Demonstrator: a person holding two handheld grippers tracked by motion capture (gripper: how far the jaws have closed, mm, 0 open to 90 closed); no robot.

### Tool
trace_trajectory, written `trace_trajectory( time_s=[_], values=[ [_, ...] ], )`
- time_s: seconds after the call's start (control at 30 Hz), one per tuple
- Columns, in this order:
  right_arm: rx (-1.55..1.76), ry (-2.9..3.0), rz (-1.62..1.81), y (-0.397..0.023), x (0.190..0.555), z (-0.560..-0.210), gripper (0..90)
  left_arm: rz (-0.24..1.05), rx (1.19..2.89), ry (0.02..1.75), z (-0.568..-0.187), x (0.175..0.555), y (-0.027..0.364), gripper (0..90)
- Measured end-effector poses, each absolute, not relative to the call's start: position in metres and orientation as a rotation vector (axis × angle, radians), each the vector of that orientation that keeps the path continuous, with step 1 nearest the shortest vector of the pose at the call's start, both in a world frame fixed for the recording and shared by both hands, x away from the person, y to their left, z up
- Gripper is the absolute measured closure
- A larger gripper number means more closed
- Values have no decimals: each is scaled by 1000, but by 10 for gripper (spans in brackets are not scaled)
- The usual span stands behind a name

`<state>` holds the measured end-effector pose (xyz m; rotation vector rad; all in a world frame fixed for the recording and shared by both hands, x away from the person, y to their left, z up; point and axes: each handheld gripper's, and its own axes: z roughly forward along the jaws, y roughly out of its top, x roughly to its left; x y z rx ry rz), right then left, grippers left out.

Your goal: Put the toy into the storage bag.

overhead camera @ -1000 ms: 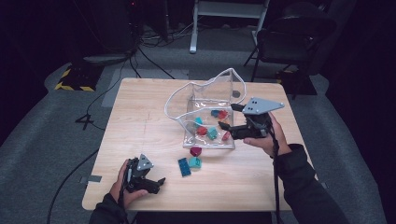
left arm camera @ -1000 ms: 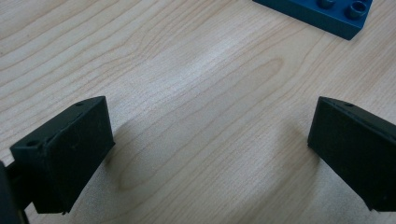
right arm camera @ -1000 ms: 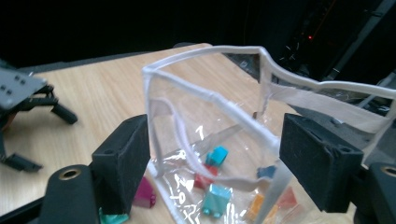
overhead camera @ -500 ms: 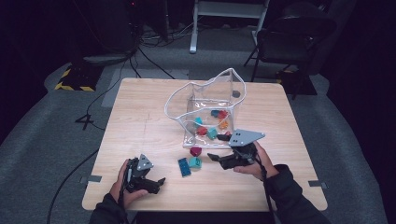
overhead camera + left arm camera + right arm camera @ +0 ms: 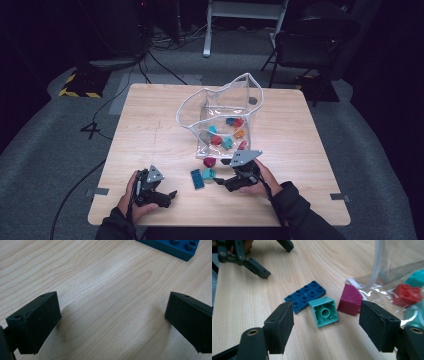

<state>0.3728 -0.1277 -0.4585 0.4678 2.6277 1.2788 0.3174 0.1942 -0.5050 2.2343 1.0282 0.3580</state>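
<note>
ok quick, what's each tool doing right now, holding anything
Left tool: open, holding nothing, over bare table.
Right tool: open, jaws just been closing, teal brick lies between them, not gripped.

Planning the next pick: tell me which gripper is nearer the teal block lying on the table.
Right. The right gripper has its open jaws on either side of the teal block; the left gripper sits off to that block's left, apart.

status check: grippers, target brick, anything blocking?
Right gripper open, jaws just narrowing, empty. Teal brick lies between them, untouched. Blue plate touches it. Left gripper open.
</note>
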Motion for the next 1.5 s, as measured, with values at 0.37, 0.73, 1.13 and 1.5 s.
trace_trajectory(
  time_s=[0.37,0.73,1.13,1.5],
  values=[
    [497,2661,1208,-108,377,-491,285,359,2234,1029,-505,317,194,4],
    [560,2633,1199,-100,384,-503,291,359,2234,1029,-505,317,194,4],
    [532,2639,1234,-101,382,-504,592,360,2233,1028,-505,317,194,4],
    [530,2625,1234,-117,375,-501,594,359,2229,1034,-505,317,194,5]
  ],
)
